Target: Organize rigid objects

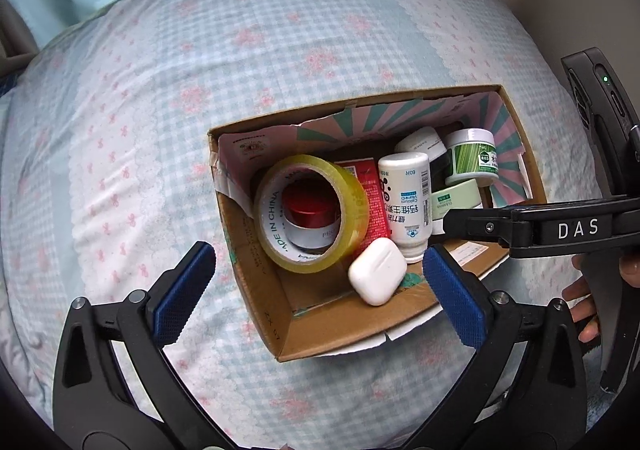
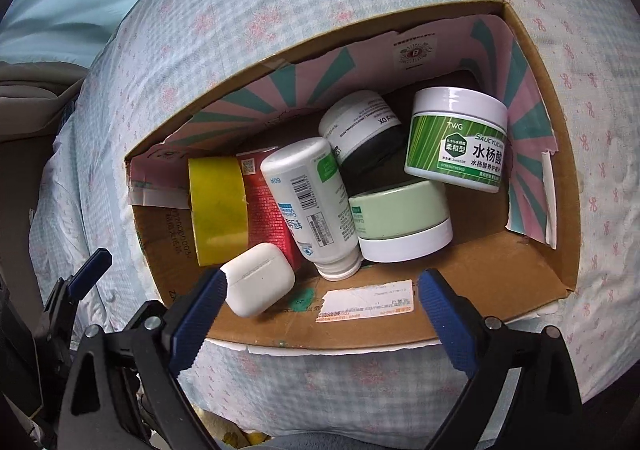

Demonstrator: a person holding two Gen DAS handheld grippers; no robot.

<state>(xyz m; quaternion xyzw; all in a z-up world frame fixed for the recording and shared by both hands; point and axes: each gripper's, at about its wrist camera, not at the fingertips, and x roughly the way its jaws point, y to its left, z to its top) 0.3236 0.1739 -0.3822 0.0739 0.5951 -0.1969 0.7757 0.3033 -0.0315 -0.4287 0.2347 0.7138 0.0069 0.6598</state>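
Observation:
An open cardboard box (image 1: 256,290) (image 2: 532,286) lies on the bed. Inside it are a yellow tape roll (image 1: 312,213) (image 2: 216,209) around a red-capped jar (image 1: 310,211), a red carton (image 1: 372,201) (image 2: 266,209), a white pill bottle (image 1: 406,205) (image 2: 312,205), a white earbud case (image 1: 378,276) (image 2: 258,284), a pale green jar (image 1: 456,199) (image 2: 400,219), a green-labelled jar (image 1: 472,157) (image 2: 456,137) and a dark bottle (image 2: 364,137). My left gripper (image 1: 316,290) is open and empty over the box's near end. My right gripper (image 2: 320,314) is open and empty above the box's near wall.
The bed (image 1: 200,69) has a blue checked cover with pink flowers. The right gripper's black body (image 1: 576,230) and the hand holding it (image 1: 584,302) sit at the right of the left wrist view. The left gripper's finger (image 2: 88,270) shows at far left.

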